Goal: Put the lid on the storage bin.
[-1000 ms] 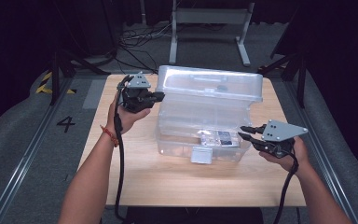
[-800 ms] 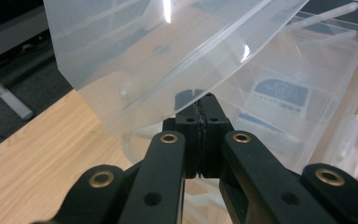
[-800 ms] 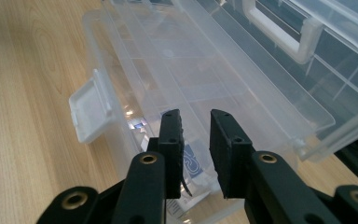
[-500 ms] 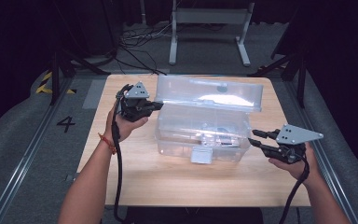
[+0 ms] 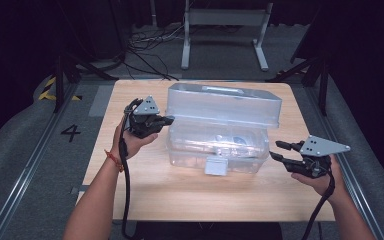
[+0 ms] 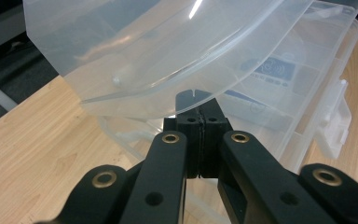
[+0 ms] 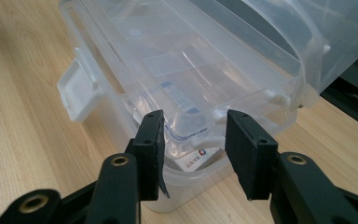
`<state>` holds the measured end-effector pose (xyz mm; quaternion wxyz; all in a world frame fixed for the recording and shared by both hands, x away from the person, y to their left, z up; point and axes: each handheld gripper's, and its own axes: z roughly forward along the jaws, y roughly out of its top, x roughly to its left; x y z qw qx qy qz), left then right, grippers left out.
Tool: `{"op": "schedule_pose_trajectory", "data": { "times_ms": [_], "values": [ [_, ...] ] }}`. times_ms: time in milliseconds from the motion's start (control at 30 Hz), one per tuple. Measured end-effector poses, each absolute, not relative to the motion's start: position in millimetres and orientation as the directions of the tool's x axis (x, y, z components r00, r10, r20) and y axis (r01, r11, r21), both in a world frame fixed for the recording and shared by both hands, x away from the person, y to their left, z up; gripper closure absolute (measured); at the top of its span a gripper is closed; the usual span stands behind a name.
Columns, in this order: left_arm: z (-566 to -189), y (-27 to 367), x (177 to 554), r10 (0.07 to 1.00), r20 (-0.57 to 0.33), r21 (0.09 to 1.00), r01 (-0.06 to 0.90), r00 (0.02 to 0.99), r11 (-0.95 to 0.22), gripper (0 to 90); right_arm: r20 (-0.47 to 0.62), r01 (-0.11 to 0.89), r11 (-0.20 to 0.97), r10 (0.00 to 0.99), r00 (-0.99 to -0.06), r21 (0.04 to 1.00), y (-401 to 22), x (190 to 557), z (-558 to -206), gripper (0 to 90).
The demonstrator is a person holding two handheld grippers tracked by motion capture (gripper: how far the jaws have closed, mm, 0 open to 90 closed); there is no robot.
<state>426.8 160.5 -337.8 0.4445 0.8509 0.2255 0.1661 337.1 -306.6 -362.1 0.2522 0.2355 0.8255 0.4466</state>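
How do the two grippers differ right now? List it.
The left gripper has its jaws pressed together, their tips under the clear lid edge; the right gripper has a gap between its jaws, which have just been opening with nothing between them. The left one is up against the clear box at lid height; the right one sits apart from the box, low near the table. Both are black, hand-held, and point toward the box.

Clear plastic box (image 5: 215,145) on pale wood-grain table (image 5: 180,195).
Frosted translucent lid (image 5: 225,102); white latch (image 5: 215,166) on box front; blue-and-white printed packet (image 7: 182,105) inside box; black grippers beside box, grey plates, brass rivets.
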Motion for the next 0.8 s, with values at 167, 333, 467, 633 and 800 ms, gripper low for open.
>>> {"op": "schedule_pose_trajectory", "data": {
  "times_ms": [167,333,467,633,800],
  "values": [
    [-342,162,424,0.528,0.087,0.826,0.235,0.845,-0.512,89.7,-0.199,0.174,0.487,0.621,-0.758,0.856,-307,340,-366,56.7],
    [-345,165,421,0.526,0.091,0.821,0.235,0.846,-0.52,89.7,-0.193,0.177,0.488,0.615,-0.765,0.855,-307,340,-367,54.8],
    [-348,167,419,0.523,0.091,0.811,0.242,0.847,-0.532,89.8,-0.188,0.183,0.493,0.61,-0.77,0.851,-306,338,-369,54.0],
    [-352,169,415,0.523,0.091,0.804,0.247,0.848,-0.541,89.8,-0.197,0.184,0.504,0.611,-0.767,0.844,-304,338,-371,53.6],
    [-356,172,411,0.521,0.094,0.796,0.251,0.848,-0.552,89.8,-0.195,0.187,0.504,0.61,-0.768,0.843,-304,340,-373,52.3]
  ]
}}
